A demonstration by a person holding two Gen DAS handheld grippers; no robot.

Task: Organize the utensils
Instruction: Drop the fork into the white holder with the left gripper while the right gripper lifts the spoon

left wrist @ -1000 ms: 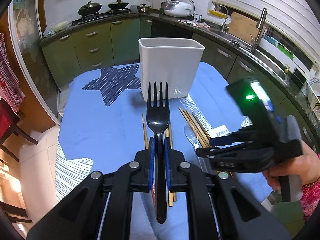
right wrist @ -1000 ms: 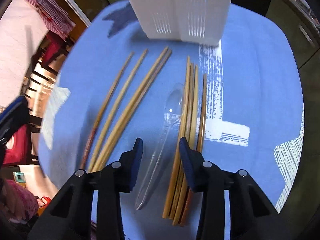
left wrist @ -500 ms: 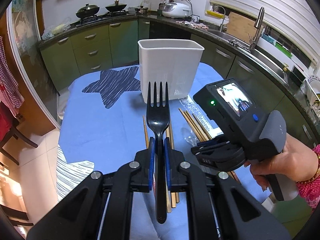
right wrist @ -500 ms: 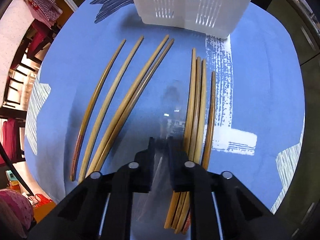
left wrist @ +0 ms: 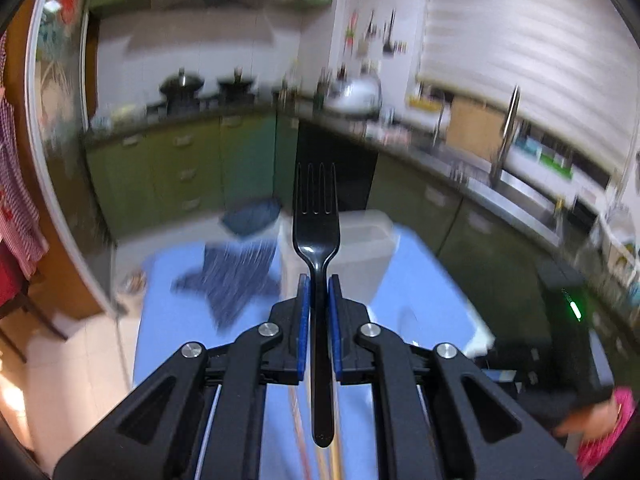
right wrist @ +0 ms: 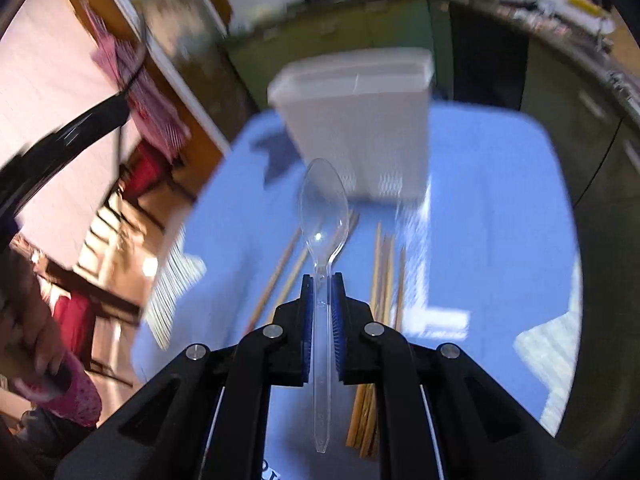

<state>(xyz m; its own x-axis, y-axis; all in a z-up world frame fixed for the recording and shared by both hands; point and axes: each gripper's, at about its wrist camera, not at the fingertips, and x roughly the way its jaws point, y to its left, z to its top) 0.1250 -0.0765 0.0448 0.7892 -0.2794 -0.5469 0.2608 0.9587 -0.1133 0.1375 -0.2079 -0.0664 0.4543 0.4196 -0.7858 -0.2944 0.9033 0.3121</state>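
My left gripper (left wrist: 318, 280) is shut on a black plastic fork (left wrist: 316, 224), tines pointing forward and up, held above the blue table. The white utensil holder (left wrist: 366, 248) stands blurred behind the fork. In the right wrist view my right gripper (right wrist: 322, 280) is shut on a clear plastic spoon (right wrist: 323, 208) by its handle, bowl forward, lifted off the table. The white utensil holder (right wrist: 356, 128) stands beyond it. Wooden chopsticks (right wrist: 386, 264) lie on the blue tablecloth (right wrist: 488, 208) below, in two groups either side of the spoon.
The right hand's gripper body (left wrist: 568, 320) with a green light shows at the right of the left wrist view. Green kitchen cabinets (left wrist: 180, 168), a stove with pots and a sink counter ring the table. Chairs stand at the left.
The right gripper closed on the clear spoon and lifted it off the table. Both grippers rose and tilted up, so the table and holder dropped lower in view.
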